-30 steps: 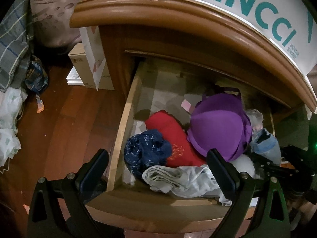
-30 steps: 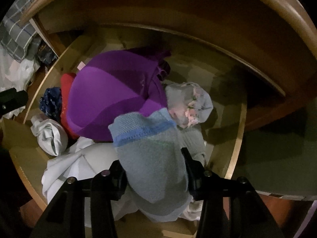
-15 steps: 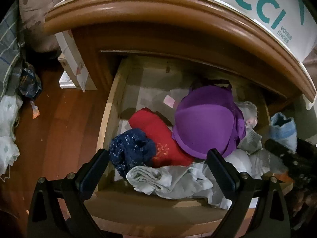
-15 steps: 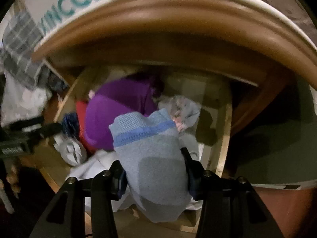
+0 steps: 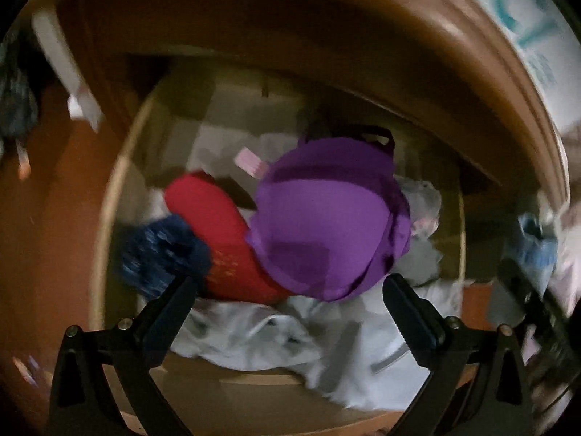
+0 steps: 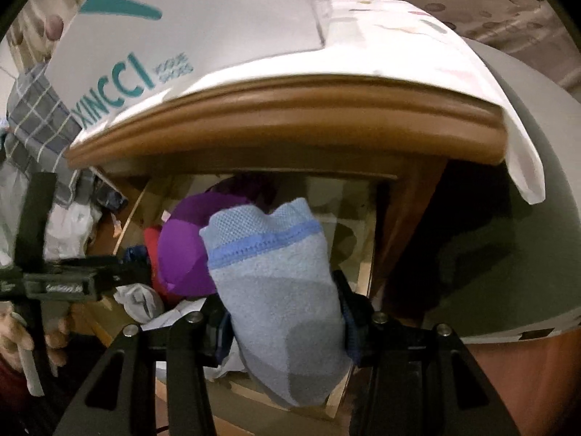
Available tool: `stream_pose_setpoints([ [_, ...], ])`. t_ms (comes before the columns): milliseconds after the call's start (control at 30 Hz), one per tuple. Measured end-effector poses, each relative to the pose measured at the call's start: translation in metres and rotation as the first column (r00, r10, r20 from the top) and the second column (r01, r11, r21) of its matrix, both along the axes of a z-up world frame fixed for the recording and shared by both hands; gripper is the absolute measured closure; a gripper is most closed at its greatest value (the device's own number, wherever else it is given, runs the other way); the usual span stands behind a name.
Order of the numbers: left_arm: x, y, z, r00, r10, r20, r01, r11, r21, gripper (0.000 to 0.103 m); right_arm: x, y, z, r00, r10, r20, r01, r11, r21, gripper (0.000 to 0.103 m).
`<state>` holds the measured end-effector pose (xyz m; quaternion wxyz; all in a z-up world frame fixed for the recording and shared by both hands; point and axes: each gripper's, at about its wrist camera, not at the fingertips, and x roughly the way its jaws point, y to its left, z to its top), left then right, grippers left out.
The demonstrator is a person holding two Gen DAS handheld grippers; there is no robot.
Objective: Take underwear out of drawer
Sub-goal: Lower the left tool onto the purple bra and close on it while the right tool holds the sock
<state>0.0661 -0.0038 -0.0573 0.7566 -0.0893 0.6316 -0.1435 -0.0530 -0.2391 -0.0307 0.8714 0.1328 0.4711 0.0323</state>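
**Blue garment clamped and clear of the drawer, left gripper spread over the pile**

Fingers first: the left gripper [image 5: 288, 299] has its two black fingers [image 5: 167, 312] spread wide with nothing between them, hanging over the near end of the open drawer [image 5: 109, 196]. The picture from that side is smeared, so fine detail is lost.

Working left to right through the drawer: a dark blue bundle [image 5: 159, 250] sits at the near left, touching the red garment [image 5: 221, 239] just beside it. Over the red one's right edge lies the purple bra [image 5: 326, 225], the biggest thing in there, with a small pink tag [image 5: 250, 161] poking out at its far left. Pale grey and white cloth [image 5: 276, 330] fills the near end under the left gripper, and more pale fabric [image 5: 423, 203] peeks out to the right of the bra.

Further right, the right gripper [image 6: 281, 321] is clamped on a light blue garment [image 6: 276, 290] with a darker blue band near its top. The fabric stands up between the pads, held in front of the drawer opening and above the pile, no longer lying among the clothes.

In the right wrist view the left gripper [image 6: 72, 283] shows at the far left with a hand [image 6: 21, 330] on its grip. Above the drawer, the wooden top [image 6: 290, 116] carries a white bag [image 6: 163, 47] with teal lettering.
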Motion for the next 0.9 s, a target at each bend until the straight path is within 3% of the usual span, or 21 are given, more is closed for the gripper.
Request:
stream_pose_setpoints([
  [133, 0.006, 0.004, -0.013, 0.99, 0.126, -0.071, -0.131, 0.989, -0.067, 0.001, -0.002, -0.005, 0.004, 1.0, -0.018, 0.019, 0.017, 1.0, 0.025, 0.055],
  [333, 0.017, -0.012, -0.021, 0.991, 0.098, -0.088, -0.105, 0.992, -0.076, 0.001, -0.004, -0.011, 0.008, 0.999, -0.015, 0.032, 0.013, 0.999, 0.051, 0.055],
  [433, 0.024, -0.02, -0.027, 0.993, 0.087, -0.084, -0.09, 0.995, -0.038, 0.001, -0.004, -0.012, 0.01, 0.999, -0.012, 0.038, 0.01, 0.998, 0.065, 0.055],
  [567, 0.027, -0.026, -0.04, 0.986, 0.13, -0.101, -0.132, 0.991, -0.018, 0.001, -0.006, -0.012, 0.013, 0.999, -0.004, 0.047, 0.001, 0.998, 0.07, 0.055],
  [900, 0.024, -0.028, -0.047, 0.919, 0.386, -0.081, -0.391, 0.919, -0.053, 0.001, -0.008, -0.012, 0.015, 0.998, 0.014, 0.055, -0.018, 0.997, 0.081, 0.055],
])
